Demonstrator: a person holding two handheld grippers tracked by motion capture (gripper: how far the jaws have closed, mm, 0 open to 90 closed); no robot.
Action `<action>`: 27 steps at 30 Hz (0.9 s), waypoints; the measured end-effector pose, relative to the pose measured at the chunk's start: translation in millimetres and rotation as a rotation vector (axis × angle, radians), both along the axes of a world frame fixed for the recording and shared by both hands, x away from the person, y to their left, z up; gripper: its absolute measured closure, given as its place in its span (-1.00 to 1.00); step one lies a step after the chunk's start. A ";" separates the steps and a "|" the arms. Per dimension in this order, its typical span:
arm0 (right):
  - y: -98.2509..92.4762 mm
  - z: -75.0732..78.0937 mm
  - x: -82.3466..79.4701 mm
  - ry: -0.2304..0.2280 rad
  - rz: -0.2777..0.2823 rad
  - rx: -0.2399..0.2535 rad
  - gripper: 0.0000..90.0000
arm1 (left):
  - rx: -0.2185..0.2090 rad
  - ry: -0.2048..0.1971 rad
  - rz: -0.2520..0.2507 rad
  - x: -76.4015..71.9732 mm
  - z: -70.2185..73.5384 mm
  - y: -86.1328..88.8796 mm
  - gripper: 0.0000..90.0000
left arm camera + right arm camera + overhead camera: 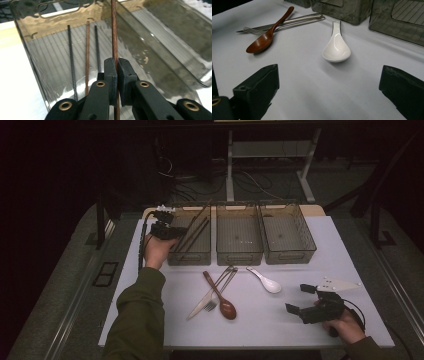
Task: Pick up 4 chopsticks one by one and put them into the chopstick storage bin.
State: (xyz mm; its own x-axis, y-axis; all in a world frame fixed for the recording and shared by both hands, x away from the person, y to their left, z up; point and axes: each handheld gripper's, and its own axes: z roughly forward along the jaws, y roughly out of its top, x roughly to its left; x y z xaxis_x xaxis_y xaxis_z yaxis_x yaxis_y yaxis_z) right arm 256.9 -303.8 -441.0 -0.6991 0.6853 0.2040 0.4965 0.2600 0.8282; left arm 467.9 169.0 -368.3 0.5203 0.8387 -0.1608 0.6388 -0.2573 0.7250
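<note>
My left gripper (117, 67) is shut on a brown wooden chopstick (114, 32) that runs up over the left smoked-plastic bin (50, 11). Inside that bin lie two black chopsticks (71, 57) and another brown chopstick (87, 55). From above, the left gripper (167, 231) sits at the left bin's (190, 257) near-left corner, the held chopstick (197, 220) slanting across it. My right gripper (300, 300) rests low at the table's front right, open, with nothing between its jaws. A white ceramic spoon (336, 48) lies just ahead of it.
A wooden spoon (220, 297), a fork (220, 292) and a knife (205, 300) lie crossed at the table's middle. Middle bin (239, 255) and right bin (290, 255) stand in a row behind. The white spoon (266, 281) lies right of the cutlery.
</note>
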 end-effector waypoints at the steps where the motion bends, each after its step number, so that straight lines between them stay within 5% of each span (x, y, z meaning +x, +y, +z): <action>1: -0.1 0.0 0.0 -0.001 0.001 0.000 -0.94 | -0.002 0.006 0.012 2.0 -2.1 0.0 0.88; 15: -1.3 0.4 -0.4 0.001 0.001 0.004 -0.94 | 0.058 0.091 0.085 13.1 -21.1 -2.0 0.77; 27: -1.6 0.5 -0.4 -0.002 0.000 0.004 -0.94 | 0.066 0.024 0.059 7.6 -11.8 -1.2 0.44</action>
